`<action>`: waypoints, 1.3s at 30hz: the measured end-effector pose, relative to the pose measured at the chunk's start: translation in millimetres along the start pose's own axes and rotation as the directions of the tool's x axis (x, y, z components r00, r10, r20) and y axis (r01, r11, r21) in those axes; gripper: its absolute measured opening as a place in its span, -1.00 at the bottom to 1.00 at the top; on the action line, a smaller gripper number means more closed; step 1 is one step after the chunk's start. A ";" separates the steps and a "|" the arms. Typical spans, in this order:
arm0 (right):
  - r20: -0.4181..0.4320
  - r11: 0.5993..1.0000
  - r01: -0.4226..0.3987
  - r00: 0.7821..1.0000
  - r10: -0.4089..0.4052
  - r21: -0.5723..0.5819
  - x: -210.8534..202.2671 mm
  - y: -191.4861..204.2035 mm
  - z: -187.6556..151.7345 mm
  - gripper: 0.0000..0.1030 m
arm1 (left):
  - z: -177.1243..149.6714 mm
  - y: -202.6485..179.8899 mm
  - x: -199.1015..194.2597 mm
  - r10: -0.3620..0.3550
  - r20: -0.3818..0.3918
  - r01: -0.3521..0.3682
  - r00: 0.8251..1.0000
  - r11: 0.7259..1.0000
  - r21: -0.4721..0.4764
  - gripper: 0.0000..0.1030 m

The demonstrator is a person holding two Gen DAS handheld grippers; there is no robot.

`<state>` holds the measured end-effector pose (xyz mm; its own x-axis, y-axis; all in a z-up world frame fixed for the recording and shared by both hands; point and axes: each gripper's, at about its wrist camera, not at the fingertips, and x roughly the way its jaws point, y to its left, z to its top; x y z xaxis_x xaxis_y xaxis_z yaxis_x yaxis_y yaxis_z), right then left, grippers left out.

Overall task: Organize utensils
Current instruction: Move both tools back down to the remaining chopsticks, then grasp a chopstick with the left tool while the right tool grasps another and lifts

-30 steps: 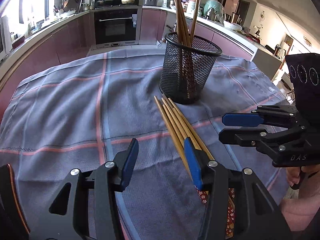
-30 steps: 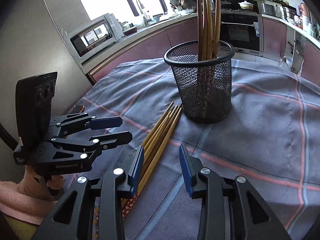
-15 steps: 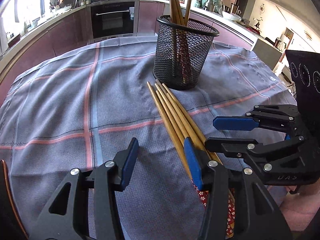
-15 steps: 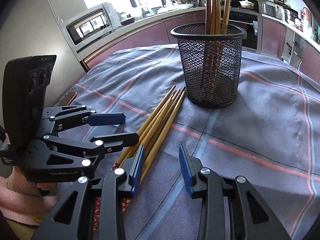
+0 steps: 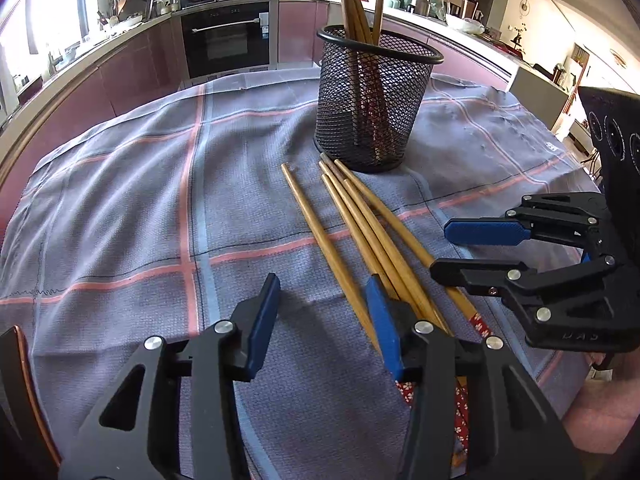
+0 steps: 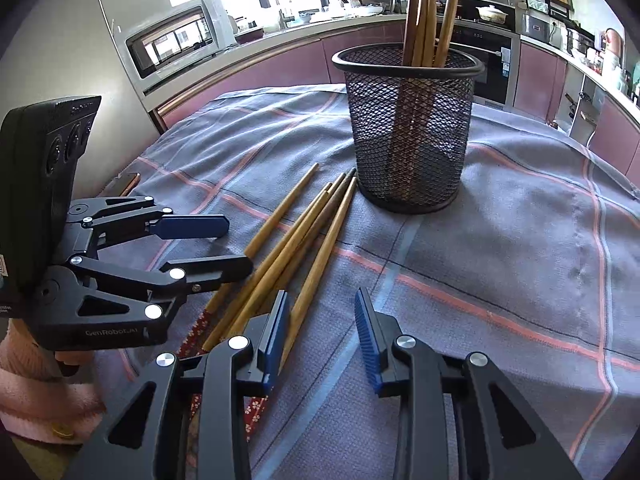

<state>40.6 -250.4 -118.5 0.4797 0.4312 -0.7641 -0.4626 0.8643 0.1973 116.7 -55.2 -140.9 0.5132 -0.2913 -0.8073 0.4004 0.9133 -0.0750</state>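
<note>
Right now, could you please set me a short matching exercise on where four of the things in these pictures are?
Things:
1. mesh cup
2. loose chopsticks
3. chopsticks in the cup
4. checked cloth

Places or states:
A. lying flat on the cloth in front of the cup
B. spread over the table under everything
C. standing upright on the cloth
D. leaning upright, ends poking above the rim

Pairs: 1-C, 2-A, 3-D, 4-B
</note>
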 end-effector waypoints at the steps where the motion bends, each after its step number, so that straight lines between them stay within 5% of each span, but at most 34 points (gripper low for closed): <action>1: -0.001 1.000 0.003 1.000 -0.003 0.002 -0.5 -1.1 -0.2 -0.40 | 0.9 1.5 -0.1 -0.004 -0.001 0.004 1.000 1.000 -0.004 -0.15; 11: 0.002 0.999 0.039 0.999 -0.039 -0.023 10.4 1.8 11.3 -0.42 | 16.8 8.4 9.7 0.017 -0.003 -0.017 1.000 1.000 -0.026 -0.21; 18: 0.003 0.995 0.083 0.997 -0.083 -0.051 15.0 5.1 16.2 -0.71 | 21.4 6.3 14.7 0.048 -0.010 -0.048 0.999 0.998 -0.030 -0.47; 23: -0.004 0.999 0.052 0.999 -0.052 -0.013 11.9 -3.7 14.9 -0.86 | 19.6 12.0 12.7 0.035 -0.012 -0.036 0.999 0.997 -0.074 -0.73; 39: 0.055 0.999 -0.051 0.997 0.050 0.013 -21.3 -13.8 8.4 -0.89 | 11.3 20.3 -7.1 -0.009 0.017 0.011 1.000 0.991 -0.135 -0.85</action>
<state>43.0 -269.4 -99.8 0.4966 0.4873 -0.7182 -0.4767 0.8447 0.2435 129.7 -37.8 -130.1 0.5227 -0.3043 -0.7964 0.2997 0.9401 -0.1626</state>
